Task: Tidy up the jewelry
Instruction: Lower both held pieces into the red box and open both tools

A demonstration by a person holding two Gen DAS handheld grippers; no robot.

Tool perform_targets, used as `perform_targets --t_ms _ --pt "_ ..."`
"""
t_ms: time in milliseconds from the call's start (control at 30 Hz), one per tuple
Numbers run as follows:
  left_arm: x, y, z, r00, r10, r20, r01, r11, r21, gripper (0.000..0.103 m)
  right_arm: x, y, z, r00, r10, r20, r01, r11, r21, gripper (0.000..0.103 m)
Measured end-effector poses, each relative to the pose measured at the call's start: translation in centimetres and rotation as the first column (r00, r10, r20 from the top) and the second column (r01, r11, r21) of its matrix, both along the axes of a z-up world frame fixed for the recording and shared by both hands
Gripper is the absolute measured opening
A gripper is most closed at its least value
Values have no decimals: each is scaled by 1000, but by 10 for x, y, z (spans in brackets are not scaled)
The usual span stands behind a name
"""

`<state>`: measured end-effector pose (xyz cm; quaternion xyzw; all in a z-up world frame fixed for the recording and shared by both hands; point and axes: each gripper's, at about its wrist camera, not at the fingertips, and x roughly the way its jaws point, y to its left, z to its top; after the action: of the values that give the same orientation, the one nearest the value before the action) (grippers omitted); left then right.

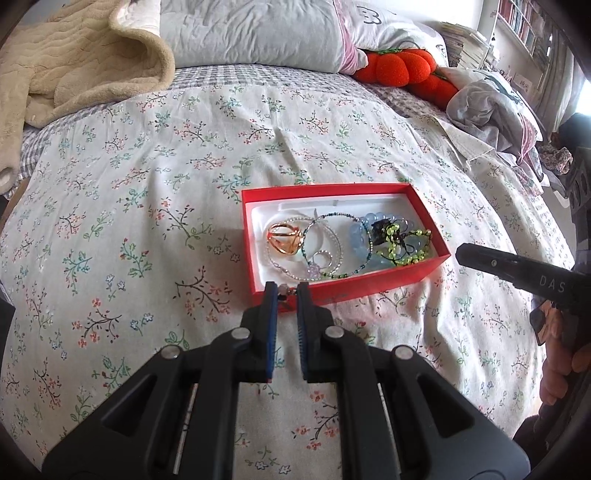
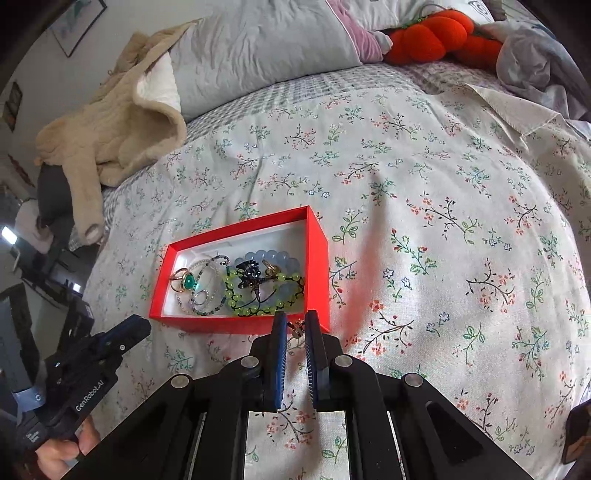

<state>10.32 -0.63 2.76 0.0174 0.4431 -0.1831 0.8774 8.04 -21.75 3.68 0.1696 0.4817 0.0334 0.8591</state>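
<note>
Left gripper [image 1: 287,291]: jaws narrow, pinching small pink-beaded piece [image 1: 283,290]. Right gripper [image 2: 295,326]: jaws narrow, pinching small gold piece [image 2: 295,332]; exact type unclear in both.

Red box [image 1: 258,258]: just ahead of both grippers, near wall right beyond the tips. Open, long axis crosswise to left gripper. Contents: gold ring [image 1: 284,240], bead strands [image 1: 328,251], blue bracelet [image 1: 364,236], green bracelet [image 1: 406,251].

Judgement: short forward carry from either hand puts piece over box.

Beyond: floral bedspread [image 1: 147,184], pillow [image 1: 251,33].

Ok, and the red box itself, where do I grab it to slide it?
Pinch the red box by its short wall beside the gold ring, from above, one finger inside, one outside: the wall is thin and upright, the top open, and bare white lining lies just inside. Other jewelry crowds the opposite end.
</note>
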Motion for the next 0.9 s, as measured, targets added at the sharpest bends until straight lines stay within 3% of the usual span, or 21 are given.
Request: perform_targets --t_ms 167,600,900 --pt "9 -16 0 1000 -9 19 10 1000 -22 11 5 4 -1 1000 3 7 -3 1000 -3 10" --pt "22 -33 -12 1000 -9 28 9 1000 1 12 9 8 -7 1000 20 6 -20 1000 -24 10" --pt "16 -23 -4 999 11 34 -13 999 38 37 13 12 -5 999 36 18 -36 998 -42 10"
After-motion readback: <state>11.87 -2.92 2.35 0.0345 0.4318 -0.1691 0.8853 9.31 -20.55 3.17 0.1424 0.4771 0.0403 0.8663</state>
